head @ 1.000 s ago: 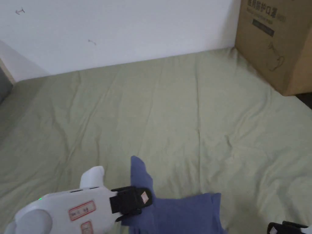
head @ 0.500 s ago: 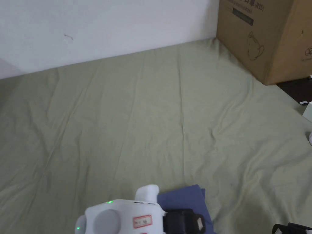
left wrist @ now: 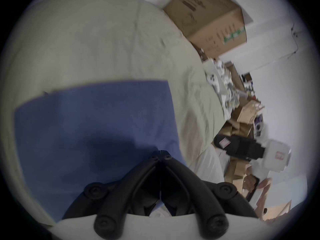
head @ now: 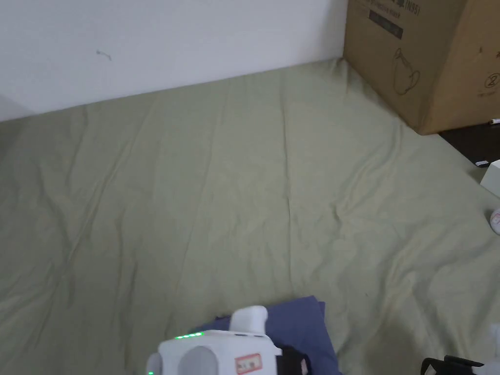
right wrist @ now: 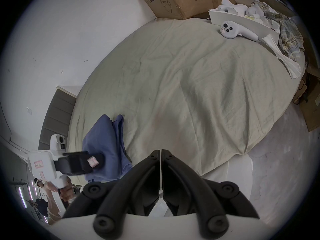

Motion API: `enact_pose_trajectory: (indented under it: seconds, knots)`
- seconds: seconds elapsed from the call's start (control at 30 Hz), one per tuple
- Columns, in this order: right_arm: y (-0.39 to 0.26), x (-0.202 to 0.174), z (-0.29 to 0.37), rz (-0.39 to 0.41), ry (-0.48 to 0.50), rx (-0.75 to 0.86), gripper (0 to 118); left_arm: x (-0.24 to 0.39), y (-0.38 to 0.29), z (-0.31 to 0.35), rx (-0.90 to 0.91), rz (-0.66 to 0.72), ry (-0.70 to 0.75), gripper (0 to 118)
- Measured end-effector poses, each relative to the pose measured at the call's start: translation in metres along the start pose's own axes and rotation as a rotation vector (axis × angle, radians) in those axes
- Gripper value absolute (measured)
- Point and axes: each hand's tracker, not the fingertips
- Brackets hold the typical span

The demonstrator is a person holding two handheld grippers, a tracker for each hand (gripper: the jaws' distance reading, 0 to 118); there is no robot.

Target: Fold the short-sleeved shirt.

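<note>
The blue short-sleeved shirt (head: 298, 320) lies folded in a compact rectangle on the green sheet near the bed's front edge. In the left gripper view the shirt (left wrist: 95, 122) is flat and smooth. My left gripper (left wrist: 161, 152) is just above its near right corner, jaws shut tip to tip with no cloth between them. From the head view its white body (head: 219, 354) covers the shirt's near part. My right gripper (right wrist: 161, 151) is shut and empty over the bed's front edge, to the right of the shirt (right wrist: 105, 145). A hand holds the right gripper (left wrist: 223, 143).
The green sheet (head: 244, 195) stretches wide beyond the shirt. A cardboard box (head: 429, 58) stands at the far right corner by the white wall. A white controller (right wrist: 232, 29), a white tray (right wrist: 242, 18) and a plaid cloth (right wrist: 290, 36) sit at the bed's right edge.
One second ago my left gripper held a raised flap of the shirt. That flap now lies flat on the folded shirt and the gripper has come back toward me. The head camera shifted too.
</note>
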Motion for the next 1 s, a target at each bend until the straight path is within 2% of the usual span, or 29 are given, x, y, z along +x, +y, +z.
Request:
enact_pose_trajectory:
  seconds: [0.07, 0.13, 0.27, 0.37, 0.5, 0.63, 0.67, 0.77, 0.8, 0.87, 1.0]
  knots:
    - [0.0, 0.001, 0.002, 0.002, -0.005, -0.001, 2, 0.002, -0.002, -0.015, -0.029, 0.052, -0.015, 0]
    - [0.0, 0.001, 0.003, 0.004, -0.015, 0.001, 2, 0.006, -0.004, -0.026, -0.019, 0.122, -0.091, 0]
    - [0.001, -0.004, 0.003, 0.016, -0.02, -0.007, 2, 0.021, -0.005, -0.036, -0.07, -0.014, -0.024, 0]
    - [0.002, -0.015, 0.002, 0.05, -0.017, -0.011, 2, 0.018, 0.004, -0.021, -0.026, 0.079, -0.127, 0]
    - [0.005, -0.045, -0.01, 0.174, -0.013, -0.045, 2, 0.01, 0.017, 0.022, 0.093, 0.029, -0.104, 0]
    - [0.009, -0.084, -0.029, 0.261, 0.063, -0.081, 2, -0.033, 0.012, 0.076, 0.16, 0.105, -0.156, 0]
    - [0.01, -0.093, -0.036, 0.281, 0.082, -0.091, 2, -0.044, 0.008, 0.087, 0.173, 0.121, -0.151, 3]
    - [0.012, -0.115, -0.065, 0.361, 0.089, -0.134, 2, -0.08, -0.011, 0.12, 0.233, 0.171, -0.105, 45]
    - [0.011, -0.121, -0.074, 0.381, 0.073, -0.15, 2, -0.093, -0.017, 0.127, 0.243, 0.199, -0.081, 54]
    - [0.01, -0.129, -0.09, 0.419, 0.078, -0.175, 2, -0.116, -0.027, 0.135, 0.247, 0.269, -0.057, 57]
    - [0.008, -0.13, -0.11, 0.443, 0.029, -0.204, 2, -0.158, -0.043, 0.129, 0.285, 0.432, -0.087, 76]
